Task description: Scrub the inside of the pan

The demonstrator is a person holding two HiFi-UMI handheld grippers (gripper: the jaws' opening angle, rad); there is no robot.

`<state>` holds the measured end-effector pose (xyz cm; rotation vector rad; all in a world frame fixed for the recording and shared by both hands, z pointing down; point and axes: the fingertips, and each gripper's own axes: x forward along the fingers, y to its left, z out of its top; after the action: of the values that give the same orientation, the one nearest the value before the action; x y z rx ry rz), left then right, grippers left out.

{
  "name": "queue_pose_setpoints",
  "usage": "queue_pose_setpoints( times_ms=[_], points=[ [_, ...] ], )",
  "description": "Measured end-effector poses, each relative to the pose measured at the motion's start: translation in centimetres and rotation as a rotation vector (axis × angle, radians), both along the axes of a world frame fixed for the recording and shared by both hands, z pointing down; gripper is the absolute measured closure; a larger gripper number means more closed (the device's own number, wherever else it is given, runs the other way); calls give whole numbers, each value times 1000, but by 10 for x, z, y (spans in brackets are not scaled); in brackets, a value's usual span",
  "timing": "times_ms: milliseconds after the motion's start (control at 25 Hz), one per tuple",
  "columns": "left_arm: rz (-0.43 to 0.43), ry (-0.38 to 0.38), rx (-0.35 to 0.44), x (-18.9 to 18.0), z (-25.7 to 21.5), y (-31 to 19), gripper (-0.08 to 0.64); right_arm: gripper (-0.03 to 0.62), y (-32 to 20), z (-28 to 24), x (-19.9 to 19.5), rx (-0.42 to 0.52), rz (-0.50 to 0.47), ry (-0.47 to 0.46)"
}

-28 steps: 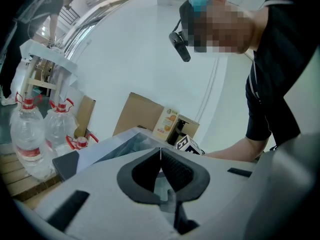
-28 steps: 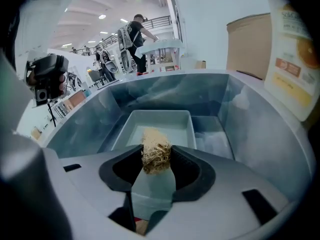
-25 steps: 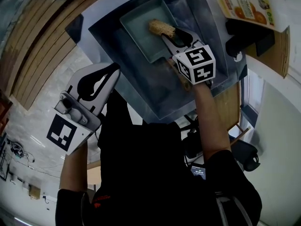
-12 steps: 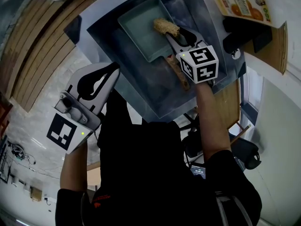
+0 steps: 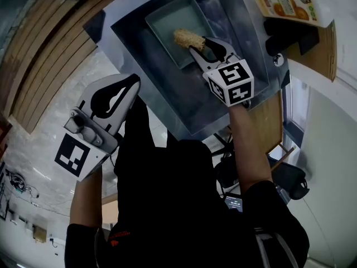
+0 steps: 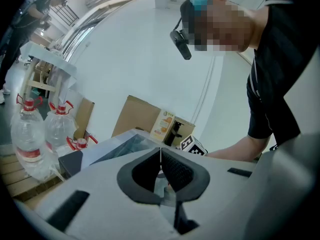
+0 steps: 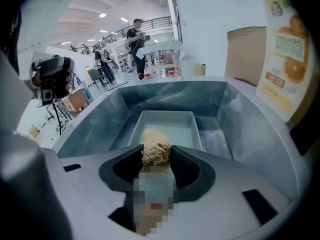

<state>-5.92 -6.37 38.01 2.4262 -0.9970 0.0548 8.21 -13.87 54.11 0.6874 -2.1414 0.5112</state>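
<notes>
A rectangular grey-green pan (image 5: pixel 175 21) lies in a steel sink (image 5: pixel 139 54). My right gripper (image 5: pixel 199 43) is shut on a scrub brush whose tan fibrous head (image 5: pixel 187 38) rests inside the pan near its near edge. In the right gripper view the brush head (image 7: pixel 156 149) sticks out between the jaws, with the pan (image 7: pixel 170 126) just beyond it. My left gripper (image 5: pixel 124 88) hangs outside the sink's left rim, shut with nothing in it; its jaw tips meet in the left gripper view (image 6: pixel 160 153). The pan's handle is hidden under the right gripper.
An orange juice carton (image 5: pixel 290 4) stands at the sink's far right beside a black object (image 5: pixel 293 35). A cardboard box (image 7: pixel 245 51) is behind the sink. Water bottles (image 6: pixel 30 139) stand on the left. People (image 7: pixel 135 39) are far in the background.
The right gripper has slid the brush head from the pan's right side toward its middle. The left gripper has stayed where it was.
</notes>
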Motion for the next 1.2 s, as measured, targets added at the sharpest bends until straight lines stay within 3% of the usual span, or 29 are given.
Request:
queue_pose_setpoints(
  times_ms=[560,1200],
  points=[
    [-7,-7,0,1,1,27,535,419,47,20,3,-53,-35,35],
    [8,-12,-1,26,0,8,535,419,20,26,36,-48,-11,66]
  ],
)
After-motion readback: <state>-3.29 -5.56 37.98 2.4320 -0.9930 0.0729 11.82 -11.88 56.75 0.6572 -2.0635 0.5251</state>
